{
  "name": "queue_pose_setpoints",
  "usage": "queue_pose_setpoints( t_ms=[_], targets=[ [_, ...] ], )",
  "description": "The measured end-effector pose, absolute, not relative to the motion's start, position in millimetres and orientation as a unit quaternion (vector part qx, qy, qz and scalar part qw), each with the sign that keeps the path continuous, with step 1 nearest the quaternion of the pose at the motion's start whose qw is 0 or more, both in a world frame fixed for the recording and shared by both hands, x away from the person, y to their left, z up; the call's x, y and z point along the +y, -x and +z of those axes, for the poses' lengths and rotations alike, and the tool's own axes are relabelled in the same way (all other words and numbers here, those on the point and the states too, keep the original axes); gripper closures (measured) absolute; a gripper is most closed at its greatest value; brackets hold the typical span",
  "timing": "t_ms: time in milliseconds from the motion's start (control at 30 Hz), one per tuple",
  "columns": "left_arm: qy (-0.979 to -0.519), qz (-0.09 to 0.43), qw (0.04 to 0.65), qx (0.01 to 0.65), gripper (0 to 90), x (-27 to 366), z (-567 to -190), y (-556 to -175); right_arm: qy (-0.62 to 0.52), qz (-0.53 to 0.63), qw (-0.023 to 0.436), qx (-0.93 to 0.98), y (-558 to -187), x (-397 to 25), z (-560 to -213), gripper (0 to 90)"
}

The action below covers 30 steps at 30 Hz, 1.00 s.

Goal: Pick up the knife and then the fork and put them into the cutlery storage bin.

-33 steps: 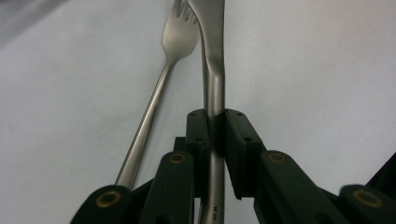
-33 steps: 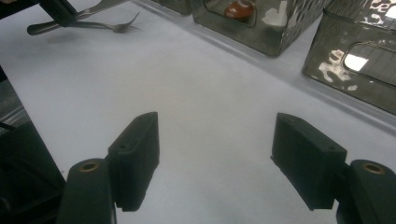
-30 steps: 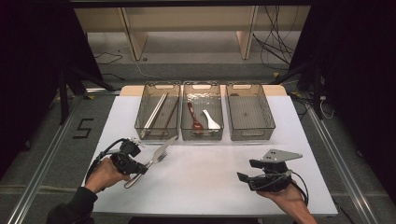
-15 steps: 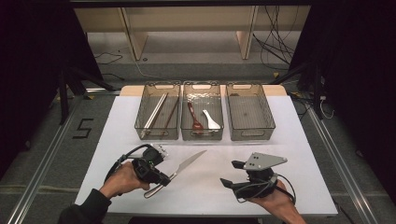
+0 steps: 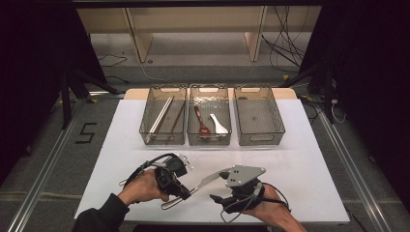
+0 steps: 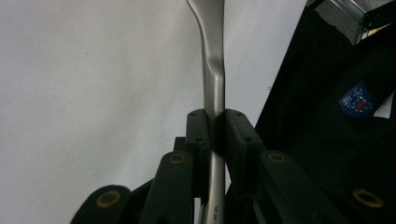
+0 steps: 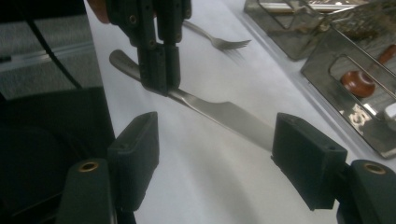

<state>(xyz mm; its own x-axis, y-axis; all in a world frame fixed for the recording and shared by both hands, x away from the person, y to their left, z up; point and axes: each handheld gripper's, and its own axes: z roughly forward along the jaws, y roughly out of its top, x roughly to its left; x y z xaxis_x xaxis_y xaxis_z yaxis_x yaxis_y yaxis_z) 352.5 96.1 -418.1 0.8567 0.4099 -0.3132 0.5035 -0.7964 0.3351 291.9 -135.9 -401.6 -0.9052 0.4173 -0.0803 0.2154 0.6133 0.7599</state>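
From the high view, the left claw [image 5: 181, 191] holds a plain silver metal table knife [image 5: 205, 180] above the white table [image 5: 309, 169], its blade pointing toward the right claw [image 5: 220, 200]. In the left gripper view, both pads clench the knife's handle [image 6: 213, 93] squarely. In the right gripper view, the right claw [image 7: 215, 158] stands released around the blade [image 7: 233, 116]; it should probably close flat across it before the left lets go.

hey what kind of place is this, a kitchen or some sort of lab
Most likely a lab or recording rig, not a kitchen: a white table bears three clear bins for sorting cutlery, loose cables trail over the floor behind, and dark curtains hang on both sides.
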Motion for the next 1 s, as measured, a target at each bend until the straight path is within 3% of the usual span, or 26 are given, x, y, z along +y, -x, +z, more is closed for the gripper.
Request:
queue_pose_setpoints(
  t_ms=[633, 1000],
  targets=[
    [-0.955, -0.128, 0.168, 0.207, 79.9, 72, -422, -351, -0.088, 0.323, 0.162, 0.928, -286, -105, -421, 35.1],
    [-0.961, -0.142, 0.152, 0.183, 79.9, 60, -424, -348, -0.033, 0.280, 0.172, 0.944, -282, -94, -432, 43.8]
  ],
)
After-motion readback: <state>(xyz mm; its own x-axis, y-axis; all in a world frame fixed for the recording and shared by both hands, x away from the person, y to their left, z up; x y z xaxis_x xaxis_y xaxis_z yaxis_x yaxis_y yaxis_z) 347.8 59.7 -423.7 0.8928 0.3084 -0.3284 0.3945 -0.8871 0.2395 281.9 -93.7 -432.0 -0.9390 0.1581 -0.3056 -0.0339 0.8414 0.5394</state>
